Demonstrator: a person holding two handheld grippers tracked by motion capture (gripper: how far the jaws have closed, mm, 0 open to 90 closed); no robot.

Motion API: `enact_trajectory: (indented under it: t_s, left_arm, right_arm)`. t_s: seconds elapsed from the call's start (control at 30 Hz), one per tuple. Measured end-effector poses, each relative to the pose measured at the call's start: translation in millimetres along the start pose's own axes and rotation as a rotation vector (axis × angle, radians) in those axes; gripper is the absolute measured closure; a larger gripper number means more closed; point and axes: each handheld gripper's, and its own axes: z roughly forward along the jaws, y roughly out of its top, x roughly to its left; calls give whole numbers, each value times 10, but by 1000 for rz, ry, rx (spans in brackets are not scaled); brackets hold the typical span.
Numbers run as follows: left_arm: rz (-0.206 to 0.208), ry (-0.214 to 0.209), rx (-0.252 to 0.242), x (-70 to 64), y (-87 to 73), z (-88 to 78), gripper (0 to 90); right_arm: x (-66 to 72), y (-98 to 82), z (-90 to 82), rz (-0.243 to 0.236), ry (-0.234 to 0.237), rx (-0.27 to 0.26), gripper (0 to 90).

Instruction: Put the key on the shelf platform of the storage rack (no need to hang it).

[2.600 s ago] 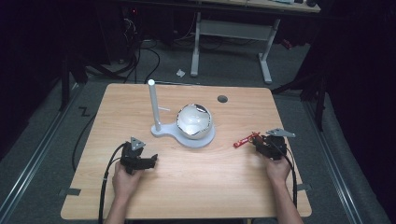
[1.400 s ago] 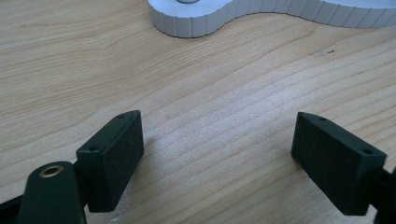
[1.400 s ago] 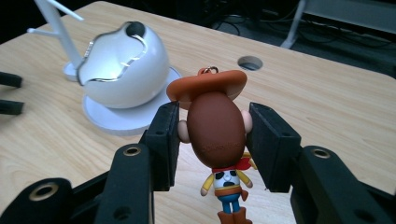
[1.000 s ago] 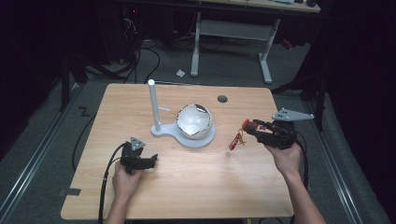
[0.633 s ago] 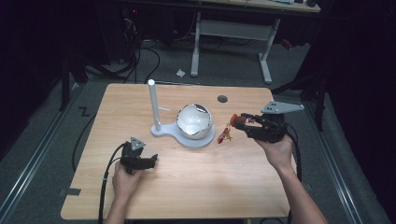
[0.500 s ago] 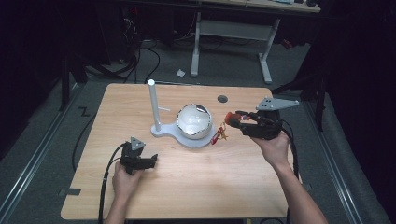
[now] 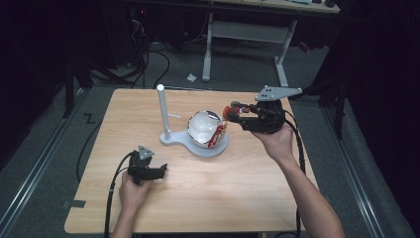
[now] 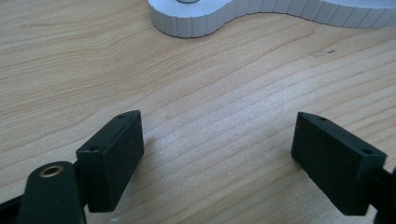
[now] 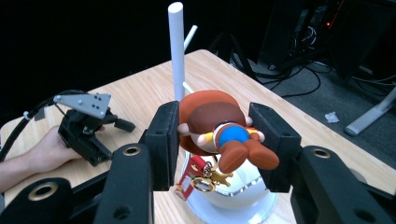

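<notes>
The right gripper (image 9: pixel 215 140) pinches a toy figure keychain (image 9: pixel 219 133) just above the bowl (image 7: pixel 203 128) on the white stand (image 7: pixel 195 144). The post (image 7: pixel 161 111) rises beside it. The left gripper (image 8: pixel 217 149) rests spread, well apart. The keychain's tag (image 9: pixel 194 170) is unreadable.

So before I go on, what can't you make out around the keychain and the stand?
- Figure keychain, right gripper view: its face is turned away; the tag's print is too small.
- Right gripper, high view: the figure between its jaws is too small to identify.
- Silver bowl, right gripper view: the figure covers its inside.
- White stand, left gripper view: cut off by the top edge.
</notes>
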Motion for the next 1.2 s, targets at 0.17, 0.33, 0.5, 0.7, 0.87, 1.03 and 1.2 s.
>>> enact_trajectory:
  t_s: [0.17,0.33,0.5,0.7,0.87,1.03,1.2]
  left_arm:
    - [-2,1,-1,-1,0,1,172]
    - [-2,0,-1,-1,0,1,172]
    - [-1,0,0,-1,0,0,172]
    - [-3,0,-1,-2,-1,1,172]
    - [-1,0,0,0,0,0,172]
    - [-1,1,-1,-1,-1,1,172]
    - [-1,1,0,-2,0,0,171]
  right_arm:
    - [-23,94,158,-4,-4,13,555]
    - [-93,122,296,17,-6,7,555]
    - [-167,132,404,35,-23,10,554]
    - [-274,90,542,69,-33,27,555]
    - [-321,98,590,92,-35,14,555]
    - [-333,151,594,90,-38,2,555]
    - [-323,212,611,80,-42,5,555]
